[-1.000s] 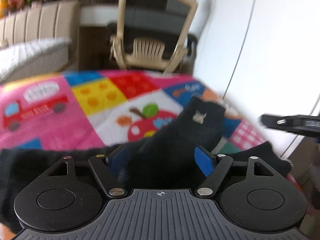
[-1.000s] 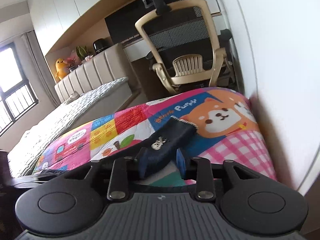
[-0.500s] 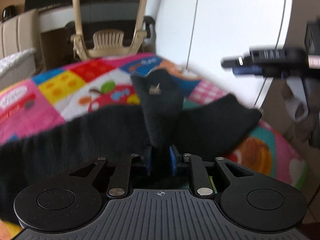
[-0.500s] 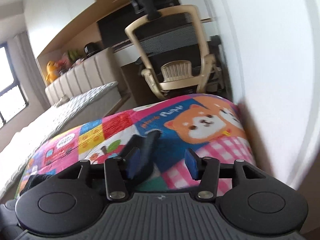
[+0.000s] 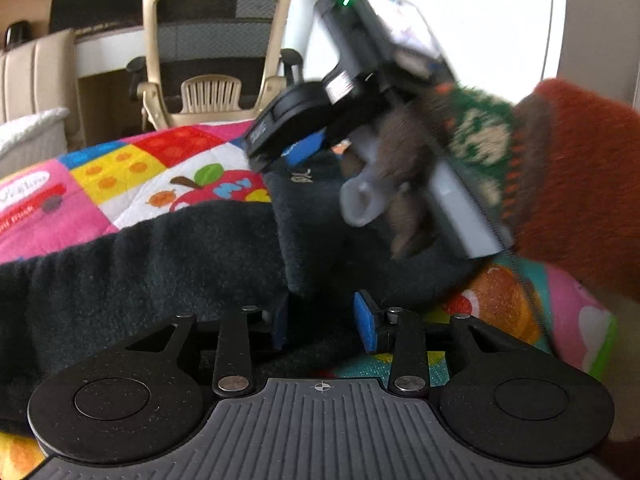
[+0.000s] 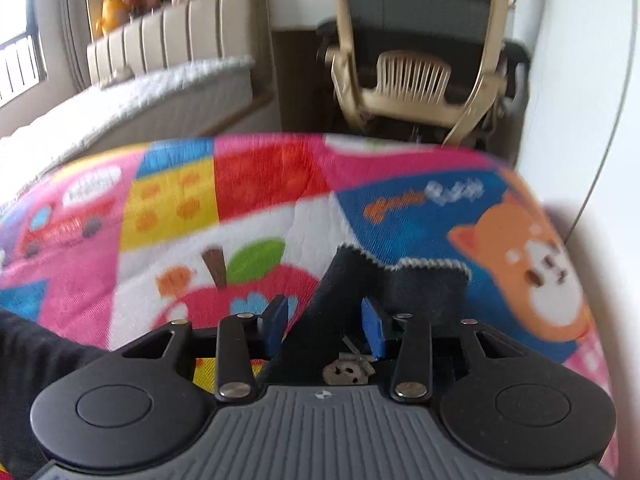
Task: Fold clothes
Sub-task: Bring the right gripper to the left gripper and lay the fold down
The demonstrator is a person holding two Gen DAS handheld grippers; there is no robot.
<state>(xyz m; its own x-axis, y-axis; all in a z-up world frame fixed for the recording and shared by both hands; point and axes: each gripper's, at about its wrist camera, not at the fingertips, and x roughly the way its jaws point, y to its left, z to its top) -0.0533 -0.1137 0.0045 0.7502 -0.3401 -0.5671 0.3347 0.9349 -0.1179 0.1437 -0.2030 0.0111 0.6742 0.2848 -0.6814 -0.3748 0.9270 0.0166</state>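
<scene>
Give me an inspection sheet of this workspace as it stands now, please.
Surface: colourful cartoon quilt, apple and dog prints.
Job's things: black sock with a small cat emblem; second black garment lying across the quilt.
Clutter: nothing seen.
Grippers: left gripper open, sock fabric between its pads; right gripper open, straddling the sock.
Cables: nothing seen.
Surroundings: beige office chair, bed, white wall.
</scene>
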